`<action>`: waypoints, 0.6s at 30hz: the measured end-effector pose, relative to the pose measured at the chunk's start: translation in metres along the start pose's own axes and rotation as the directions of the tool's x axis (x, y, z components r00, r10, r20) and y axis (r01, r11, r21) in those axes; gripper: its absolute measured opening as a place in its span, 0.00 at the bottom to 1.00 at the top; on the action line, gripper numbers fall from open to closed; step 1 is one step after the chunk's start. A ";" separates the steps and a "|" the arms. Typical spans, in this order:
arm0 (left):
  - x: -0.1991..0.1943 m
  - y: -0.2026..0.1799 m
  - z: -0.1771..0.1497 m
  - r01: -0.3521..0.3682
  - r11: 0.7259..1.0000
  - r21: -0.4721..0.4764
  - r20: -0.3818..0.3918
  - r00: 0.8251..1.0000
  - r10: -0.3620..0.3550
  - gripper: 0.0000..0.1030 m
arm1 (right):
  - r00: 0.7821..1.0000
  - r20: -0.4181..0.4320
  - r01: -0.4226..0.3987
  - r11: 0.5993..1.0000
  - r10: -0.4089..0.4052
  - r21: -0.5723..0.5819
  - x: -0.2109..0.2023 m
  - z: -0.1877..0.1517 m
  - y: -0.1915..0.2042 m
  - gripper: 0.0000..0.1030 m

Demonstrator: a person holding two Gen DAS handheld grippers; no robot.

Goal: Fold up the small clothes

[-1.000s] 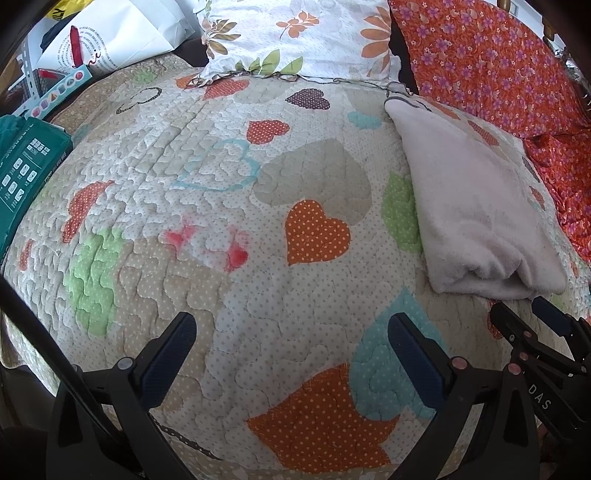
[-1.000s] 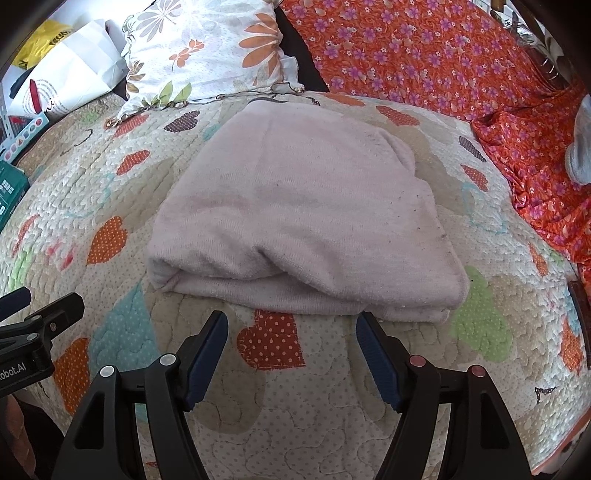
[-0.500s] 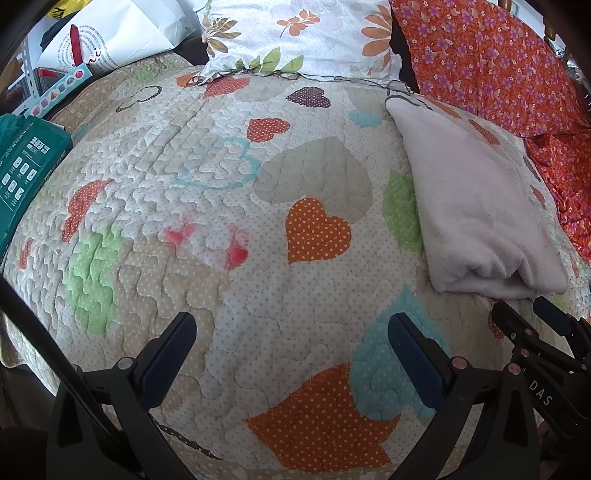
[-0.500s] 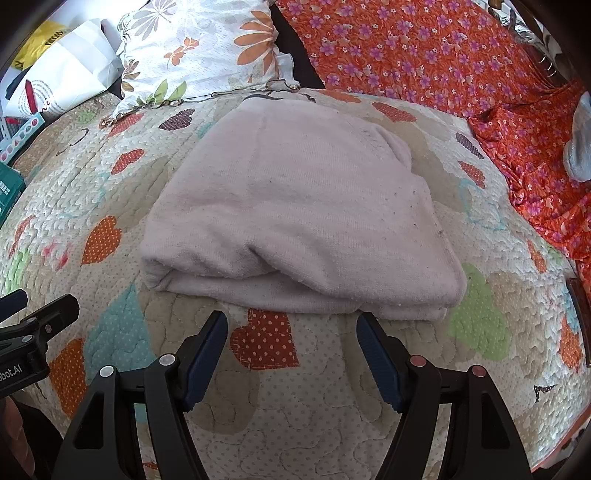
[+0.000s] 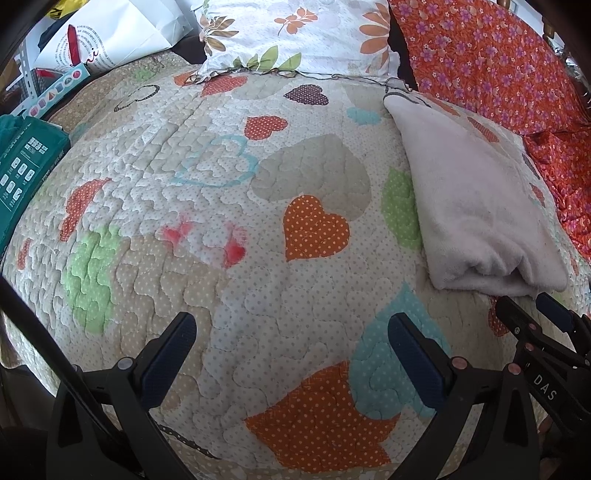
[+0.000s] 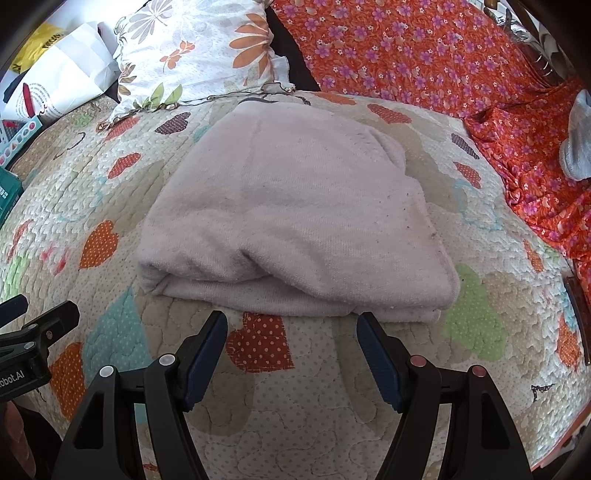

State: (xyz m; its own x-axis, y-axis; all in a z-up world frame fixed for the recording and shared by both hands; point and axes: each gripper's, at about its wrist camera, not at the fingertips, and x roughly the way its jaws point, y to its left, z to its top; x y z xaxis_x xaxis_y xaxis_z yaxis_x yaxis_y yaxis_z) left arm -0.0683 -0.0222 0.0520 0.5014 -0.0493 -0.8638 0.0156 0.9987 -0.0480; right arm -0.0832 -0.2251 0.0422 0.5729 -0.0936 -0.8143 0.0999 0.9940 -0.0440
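A pale pink-grey garment (image 6: 295, 218) lies folded into a thick rectangle on the heart-patterned quilt (image 6: 480, 387). In the left wrist view the garment (image 5: 476, 206) is at the right. My right gripper (image 6: 291, 332) is open and empty, just in front of the garment's near folded edge, apart from it. My left gripper (image 5: 291, 332) is open and empty over bare quilt (image 5: 184, 166), to the left of the garment. The right gripper's tips (image 5: 532, 314) show at the right edge of the left wrist view.
A floral pillow (image 6: 195, 55) and an orange flowered cloth (image 6: 424, 51) lie at the back. A grey item (image 6: 576, 140) rests on the orange cloth at right. A white bag (image 5: 107, 33) and a green box (image 5: 22, 173) sit at the left.
The right gripper has shifted slightly forward and left, so the garment sits a little closer in its view. The left gripper has barely moved. Both stay open.
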 end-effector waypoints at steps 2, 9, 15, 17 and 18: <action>0.001 0.000 0.000 0.002 1.000 0.003 -0.003 1.000 -0.002 1.00 | 1.000 -0.001 0.000 1.000 0.000 0.000 0.000 0.000 0.000 0.75; 0.002 -0.003 0.000 0.006 1.000 0.015 -0.009 1.000 -0.006 1.00 | 1.000 -0.006 -0.005 1.000 0.005 -0.012 0.002 -0.001 0.002 0.75; 0.002 -0.005 -0.001 0.026 0.999 0.023 -0.007 1.000 -0.026 1.00 | 1.000 -0.006 -0.001 1.000 0.001 -0.013 0.002 -0.001 0.002 0.75; 0.003 -0.007 -0.001 0.036 0.999 0.027 -0.011 0.999 -0.035 1.00 | 1.000 -0.006 0.000 1.000 0.000 -0.009 0.003 -0.001 0.001 0.75; 0.003 -0.007 -0.001 0.042 0.999 0.029 -0.012 0.999 -0.042 1.00 | 1.000 -0.006 0.000 1.000 0.000 -0.009 0.003 0.000 0.001 0.75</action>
State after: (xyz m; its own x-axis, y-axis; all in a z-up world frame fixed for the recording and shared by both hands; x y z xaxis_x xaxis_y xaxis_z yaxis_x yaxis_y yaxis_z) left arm -0.0675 -0.0294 0.0492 0.4901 -0.0913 -0.8668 0.0620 0.9956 -0.0699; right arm -0.0819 -0.2247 0.0397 0.5682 -0.0931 -0.8176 0.0928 0.9945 -0.0488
